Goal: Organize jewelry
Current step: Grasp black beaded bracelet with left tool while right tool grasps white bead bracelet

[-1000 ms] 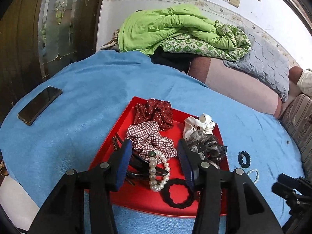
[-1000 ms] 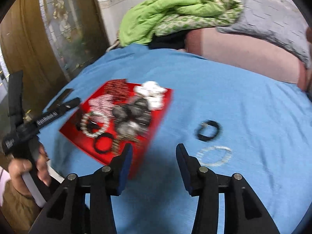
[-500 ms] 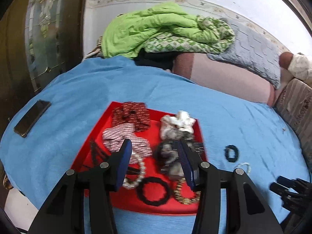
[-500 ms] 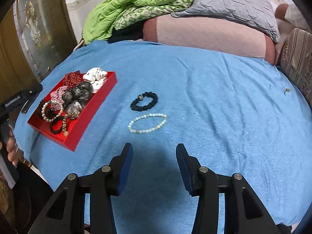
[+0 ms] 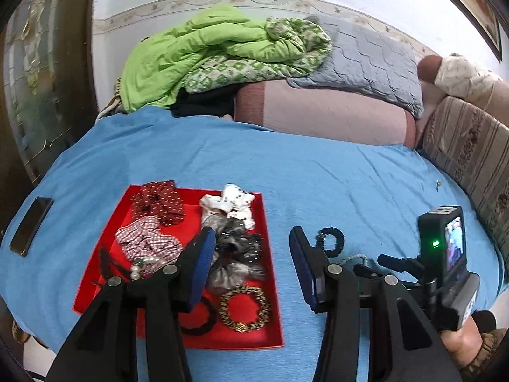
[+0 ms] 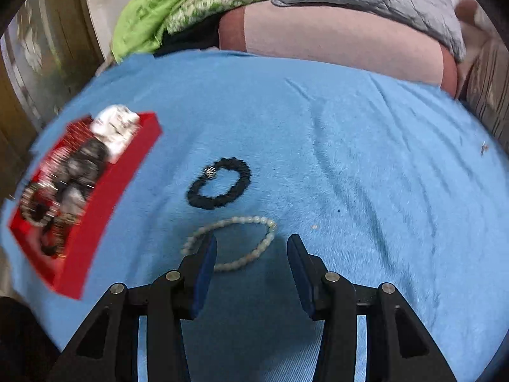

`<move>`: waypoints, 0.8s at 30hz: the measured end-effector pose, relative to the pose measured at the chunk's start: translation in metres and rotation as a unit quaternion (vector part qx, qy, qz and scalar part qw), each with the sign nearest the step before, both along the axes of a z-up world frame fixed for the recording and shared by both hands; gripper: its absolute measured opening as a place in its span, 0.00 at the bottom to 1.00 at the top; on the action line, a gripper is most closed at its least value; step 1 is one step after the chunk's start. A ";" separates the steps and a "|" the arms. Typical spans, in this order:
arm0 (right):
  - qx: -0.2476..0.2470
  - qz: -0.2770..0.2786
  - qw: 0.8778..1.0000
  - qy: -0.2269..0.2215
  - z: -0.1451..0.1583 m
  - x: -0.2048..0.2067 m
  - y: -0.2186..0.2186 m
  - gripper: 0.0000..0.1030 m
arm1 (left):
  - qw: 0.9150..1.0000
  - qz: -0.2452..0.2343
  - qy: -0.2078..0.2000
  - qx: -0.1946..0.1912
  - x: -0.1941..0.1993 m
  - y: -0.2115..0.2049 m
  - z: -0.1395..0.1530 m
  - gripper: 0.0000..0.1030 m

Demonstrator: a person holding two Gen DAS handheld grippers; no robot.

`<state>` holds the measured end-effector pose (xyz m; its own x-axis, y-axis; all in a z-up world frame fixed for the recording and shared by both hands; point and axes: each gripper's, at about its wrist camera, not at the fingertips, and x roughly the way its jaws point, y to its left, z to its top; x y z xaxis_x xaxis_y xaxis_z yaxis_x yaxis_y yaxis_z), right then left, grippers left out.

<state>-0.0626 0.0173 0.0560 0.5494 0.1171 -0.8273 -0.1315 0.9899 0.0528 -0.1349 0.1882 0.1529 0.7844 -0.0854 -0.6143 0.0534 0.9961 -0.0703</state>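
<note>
Blue-padded, your right gripper [image 6: 251,265] hangs with its jaws part open and nothing between the pads, low over the blue bedspread [image 6: 366,159]. Just ahead of its left finger lies the pale bead bracelet [image 6: 232,243], flattened into a narrow oval whose long axis runs from near-left to far-right; 1 end sits right at that fingertip, though whether it touches I cannot tell. Beyond it the black scrunchie [image 6: 219,183] lies flat, its long axis tilted the same way, with a small metal charm on its far-left rim. Both rest apart from each other on bare cloth, with open bedspread to the right and ahead.

Your left gripper [image 5: 249,269] is likewise part open and holds nothing. Its left finger overlaps the red tray [image 5: 273,318], its right finger is over bare blue cloth. The tray's right wall runs away from you, between the 2 fingers. Inside it are a leopard-print scrunchie [image 5: 245,308] near the front-right corner, a black hair tie [image 5: 200,318] beside it, grey scrunchies [image 5: 235,254], a white one [image 5: 229,203], a dotted dark red one [image 5: 159,203], a checked one [image 5: 146,243] and a pearl bracelet [image 5: 143,264]. A phone [image 5: 30,226] lies well left of the tray, near the bed's edge.
</note>
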 end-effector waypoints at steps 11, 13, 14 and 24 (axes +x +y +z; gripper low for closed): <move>-0.056 -0.094 0.994 0.007 -0.011 0.006 -0.077 0.49 | 0.998 -0.051 0.040 -0.025 0.032 -0.050 -0.008 0.46; -0.042 -0.107 0.993 0.010 -0.012 0.005 -0.092 0.49 | 0.996 -0.065 0.054 -0.021 0.042 -0.066 -0.014 0.46; -0.033 -0.110 0.993 0.010 -0.012 0.004 -0.098 0.49 | 0.995 -0.074 0.064 -0.019 0.049 -0.076 -0.019 0.46; 0.015 -0.093 0.996 -0.003 -0.016 -0.004 -0.109 0.46 | 0.983 -0.100 0.155 -0.015 0.120 -0.120 -0.080 0.22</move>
